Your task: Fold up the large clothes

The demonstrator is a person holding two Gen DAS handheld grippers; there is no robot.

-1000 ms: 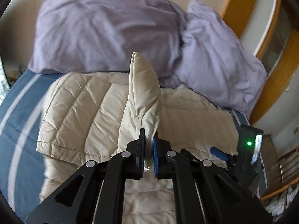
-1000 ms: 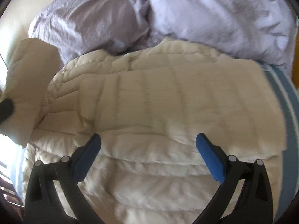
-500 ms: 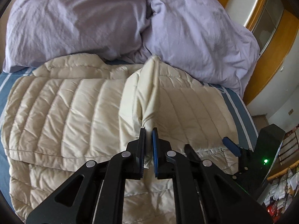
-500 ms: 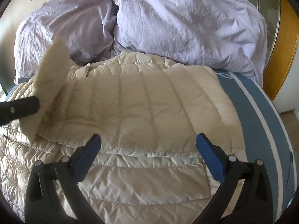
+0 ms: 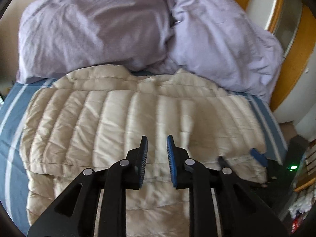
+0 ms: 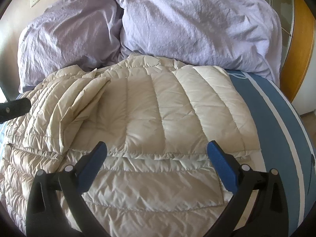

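On the bed: a cream quilted down jacket [image 6: 150, 118] lies spread across the blue striped sheet [image 6: 276, 118], its collar end just beside two lilac pillows [image 6: 177, 23]
Jacket state: both sleeves are laid inward over the body; the left-side one [image 6: 79, 102] sits rumpled, its cuff edge ruffled up where it overlaps the flatter right-side one [image 6: 197, 108]
Left claw: the left claw [image 5: 157, 148] hovers over the middle of the jacket, its blue pads a narrow gap apart and opening, with nothing between them
Right claw: the right claw [image 6: 157, 164] is spread wide and empty, poised above the lower edge of the folded sleeves, not touching the fabric as far as I can see
Step in hand: I'd judge the sleeve fold is just being let go, so the inward folds look finished
Next move: probably a lengthwise fold, each claw taking a hem corner nearest the cameras and carrying it up toward the collar; the rumpled sleeve may want smoothing first, since puffy down tends to spring back
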